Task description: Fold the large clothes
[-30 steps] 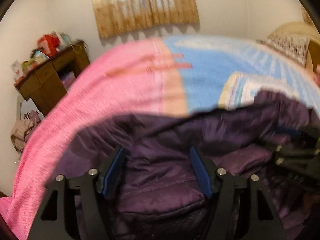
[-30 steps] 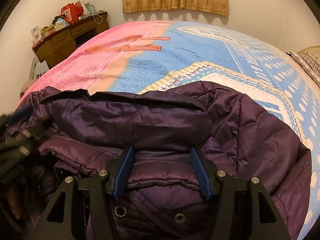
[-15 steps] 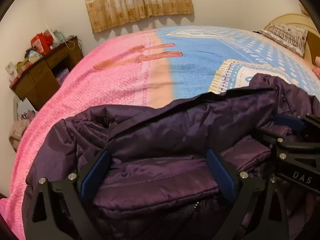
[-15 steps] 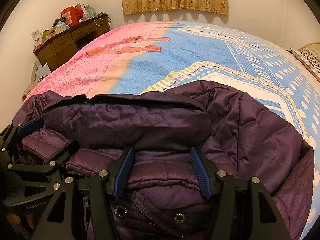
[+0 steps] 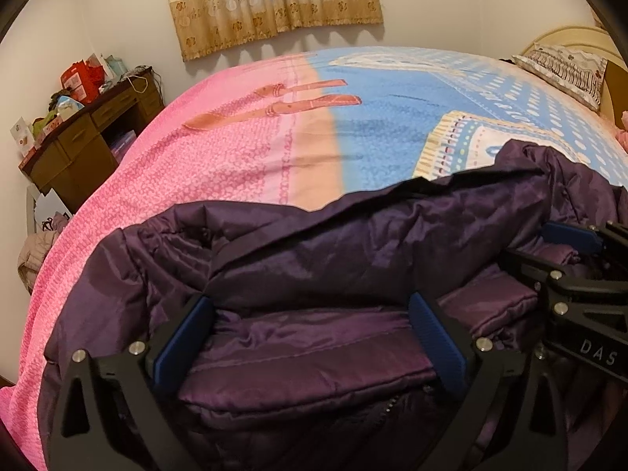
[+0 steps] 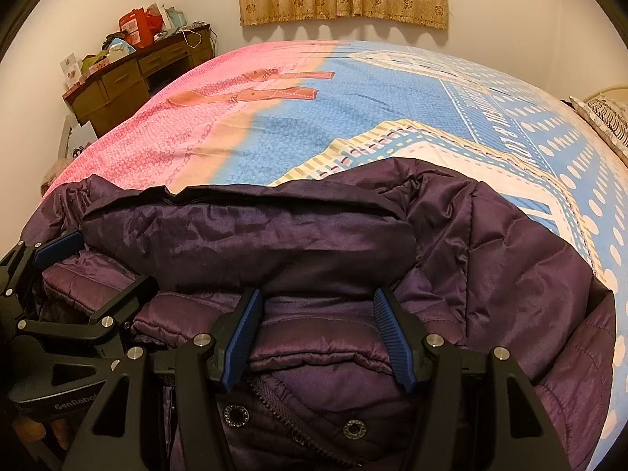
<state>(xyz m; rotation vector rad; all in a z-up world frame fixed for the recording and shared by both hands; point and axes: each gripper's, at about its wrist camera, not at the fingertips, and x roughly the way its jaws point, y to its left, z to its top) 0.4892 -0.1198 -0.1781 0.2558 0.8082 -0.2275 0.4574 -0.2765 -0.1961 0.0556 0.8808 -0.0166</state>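
Note:
A dark purple padded jacket lies bunched at the near edge of the bed, its top part folded toward me over the body. My left gripper straddles a thick fold of it; its jaws are opening, wide apart, the blue pads beside the fold and not squeezing it. In the right wrist view the jacket shows its zip and snaps at the bottom. My right gripper is shut on a puffy fold near the front opening. The left gripper shows at that view's left edge, and the right gripper at the left wrist view's right edge.
The pink and blue bedspread stretches beyond the jacket toward a curtained wall. A brown desk piled with small items stands left of the bed, with a heap of clothes on the floor below it. A patterned pillow lies at the far right.
My left gripper's jaws have spread from a grip on the fold to wide apart, and it sank a little as the jacket settled. The right gripper has not moved.

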